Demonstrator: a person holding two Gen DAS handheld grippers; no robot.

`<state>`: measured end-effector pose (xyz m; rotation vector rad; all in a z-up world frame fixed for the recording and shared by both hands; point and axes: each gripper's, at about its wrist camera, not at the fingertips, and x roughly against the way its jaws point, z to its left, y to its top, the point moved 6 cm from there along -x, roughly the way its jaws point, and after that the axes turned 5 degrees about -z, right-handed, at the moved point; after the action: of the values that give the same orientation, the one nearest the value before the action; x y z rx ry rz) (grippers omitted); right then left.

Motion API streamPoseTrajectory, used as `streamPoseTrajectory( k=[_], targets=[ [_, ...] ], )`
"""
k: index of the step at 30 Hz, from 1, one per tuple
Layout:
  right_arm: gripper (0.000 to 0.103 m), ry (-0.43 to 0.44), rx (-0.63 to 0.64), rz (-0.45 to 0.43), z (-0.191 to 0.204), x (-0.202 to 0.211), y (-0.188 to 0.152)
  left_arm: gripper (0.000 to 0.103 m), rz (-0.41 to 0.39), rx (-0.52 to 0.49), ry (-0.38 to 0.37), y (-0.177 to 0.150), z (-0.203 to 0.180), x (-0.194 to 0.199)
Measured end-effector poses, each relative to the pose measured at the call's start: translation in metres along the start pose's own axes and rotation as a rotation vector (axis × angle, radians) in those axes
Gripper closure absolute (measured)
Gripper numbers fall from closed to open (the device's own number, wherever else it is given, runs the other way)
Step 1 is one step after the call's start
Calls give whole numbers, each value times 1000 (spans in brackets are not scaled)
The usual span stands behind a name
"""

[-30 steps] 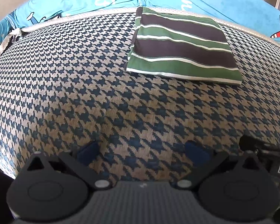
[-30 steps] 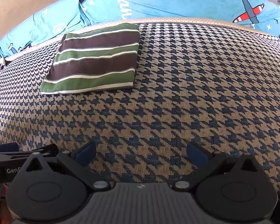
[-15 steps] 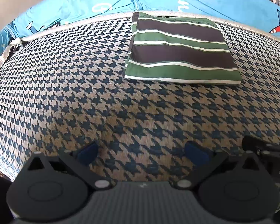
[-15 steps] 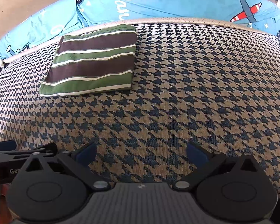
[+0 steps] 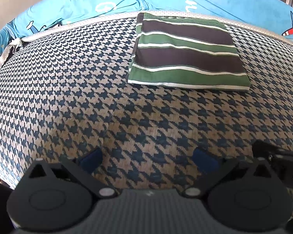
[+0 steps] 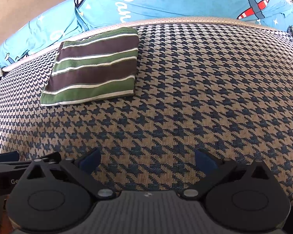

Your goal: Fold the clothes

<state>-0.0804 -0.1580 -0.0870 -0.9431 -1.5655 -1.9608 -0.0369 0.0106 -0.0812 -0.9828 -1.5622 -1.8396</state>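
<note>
A garment with green, brown and white stripes (image 5: pixel 187 54) lies folded into a flat rectangle at the far edge of the houndstooth surface (image 5: pixel 87 97). In the right wrist view the same folded garment (image 6: pixel 93 68) sits at the upper left. My left gripper (image 5: pixel 147 160) is open, low over the near part of the surface, well short of the garment, with nothing between its blue pads. My right gripper (image 6: pixel 147 159) is open too and holds nothing. The right gripper's body (image 5: pixel 279 161) shows at the right edge of the left wrist view.
Blue bedding with aeroplane prints and white lettering (image 6: pixel 166 2) runs along the far side behind a pale piped edge (image 6: pixel 185 20). The houndstooth surface (image 6: pixel 205 87) stretches wide to the right of the garment. The left gripper's body (image 6: pixel 7 167) shows at the left edge.
Both views have shifted slightly: the folded garment sits a little lower and nearer in each frame. It keeps its shape, and both grippers stay open.
</note>
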Motion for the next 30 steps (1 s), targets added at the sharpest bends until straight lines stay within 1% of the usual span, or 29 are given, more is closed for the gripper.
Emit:
streamPoseTrajectory(
  k=[20,30],
  targets=[
    [0,-15,16,23,1,-4,-1,0,52,0,-9,0,5,-7],
    [0,-25,38,79,3,-12,5,0,86,25,-21,3,9,-12]
  ],
)
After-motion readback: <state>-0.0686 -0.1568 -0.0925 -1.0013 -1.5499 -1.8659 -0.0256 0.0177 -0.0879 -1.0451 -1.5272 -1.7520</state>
